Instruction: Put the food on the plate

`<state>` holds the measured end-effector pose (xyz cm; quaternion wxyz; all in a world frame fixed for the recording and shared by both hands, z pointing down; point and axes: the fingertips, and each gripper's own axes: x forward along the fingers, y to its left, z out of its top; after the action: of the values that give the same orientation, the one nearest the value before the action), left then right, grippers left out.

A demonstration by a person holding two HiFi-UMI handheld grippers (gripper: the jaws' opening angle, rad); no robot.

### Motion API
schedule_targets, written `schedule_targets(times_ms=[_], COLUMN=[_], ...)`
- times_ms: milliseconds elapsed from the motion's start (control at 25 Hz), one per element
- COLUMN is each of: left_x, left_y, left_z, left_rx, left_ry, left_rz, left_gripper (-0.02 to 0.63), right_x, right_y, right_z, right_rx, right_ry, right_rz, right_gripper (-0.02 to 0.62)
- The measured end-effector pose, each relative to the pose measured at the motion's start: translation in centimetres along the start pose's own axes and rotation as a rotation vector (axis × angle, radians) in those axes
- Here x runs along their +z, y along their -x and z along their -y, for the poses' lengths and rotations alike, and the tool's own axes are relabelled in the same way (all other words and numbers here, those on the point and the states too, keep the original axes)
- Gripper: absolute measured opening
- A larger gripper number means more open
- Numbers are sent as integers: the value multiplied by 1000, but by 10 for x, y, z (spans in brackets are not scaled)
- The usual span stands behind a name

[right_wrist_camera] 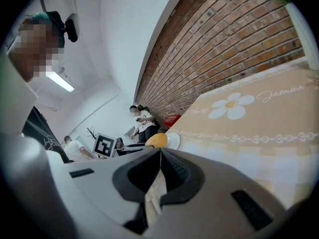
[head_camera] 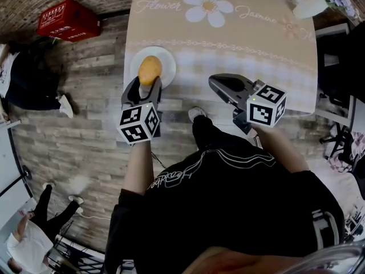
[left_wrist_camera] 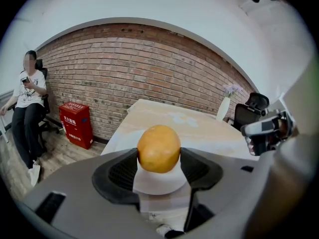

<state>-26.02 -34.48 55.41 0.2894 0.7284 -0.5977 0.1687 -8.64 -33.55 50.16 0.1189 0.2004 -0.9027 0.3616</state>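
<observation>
Table (head_camera: 239, 44), flowered cloth, fills upper centre of head view. Right tool (head_camera: 213, 83) pressed together, empty, at table's lower edge. Left tool (head_camera: 149, 89) pinches food. White plate (head_camera: 166, 61) at table's lower-left corner. Food (head_camera: 150, 69), orange-yellow fruit, over plate.

Left gripper (left_wrist_camera: 159, 159): both jaw pads press the sides of an orange-yellow fruit (left_wrist_camera: 158, 147). White plate (left_wrist_camera: 158, 184) directly below it, at the beige table's (left_wrist_camera: 199, 128) near edge. Brick wall (left_wrist_camera: 149, 73) behind; red box (left_wrist_camera: 76, 123) at left.
</observation>
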Motion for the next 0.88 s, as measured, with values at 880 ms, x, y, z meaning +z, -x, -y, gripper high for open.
schedule_targets(times_ms=[880], left_x=[-7], left_y=[2], left_z=[3], left_rx=[6], left_ry=[-8], left_rz=[23], left_gripper=[307], right_x=[-6], right_y=[1], right_z=[-11], right_rx=[30], right_ry=[-22], right_rz=[7], right_gripper=[-3])
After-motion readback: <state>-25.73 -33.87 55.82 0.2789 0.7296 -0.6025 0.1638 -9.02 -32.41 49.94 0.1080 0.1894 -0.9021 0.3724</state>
